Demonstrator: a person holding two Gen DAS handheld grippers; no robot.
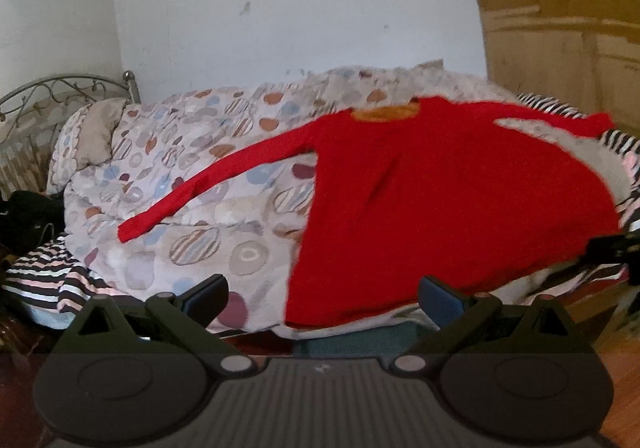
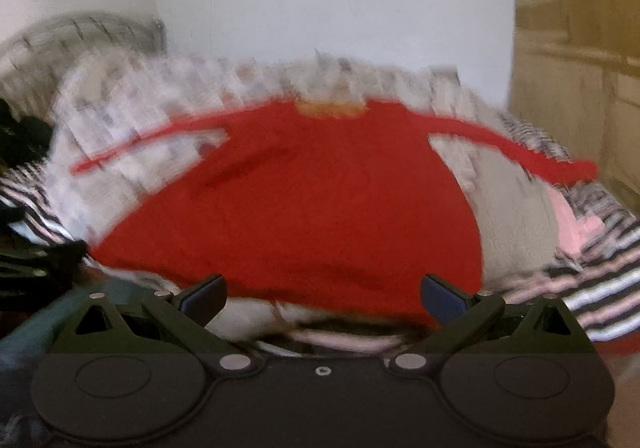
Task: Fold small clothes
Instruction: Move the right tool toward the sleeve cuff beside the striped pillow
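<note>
You're looking at a red long-sleeved top (image 1: 440, 207) lying spread flat, front up, on a patterned duvet (image 1: 200, 207) on the bed. Collar, with an orange lining showing, is pointing toward the white wall (image 1: 280, 7); hem is lying at the near edge of the duvet. Both sleeves are stretching out sideways from the top's body: one is running off to the left across the duvet's spotted print, the other is reaching right over a striped sheet (image 1: 560, 107).

Your left gripper (image 1: 323, 298) is hovering just in front of the top's hem, tongs spread wide, pinching nothing. The hem's left corner is sitting between its fingers but beyond them, not touching as far as you can tell. Most of the top is lying ahead and to the right of this gripper.

Your right gripper (image 2: 323, 298) is also hanging spread apart and empty, facing the hem near the top's (image 2: 288, 199) middle-right. This view is blurring heavily, so whether the fingertips are grazing the cloth is hard to say; they're probably just short of it. A grey patch of the duvet (image 2: 508, 215) is showing right of the top here, with the striped sheet (image 2: 592, 280) beyond that. A metal headboard (image 1: 60, 87) is standing left of the top, against the wall, with a pillow (image 1: 96, 131) beside it.
</note>
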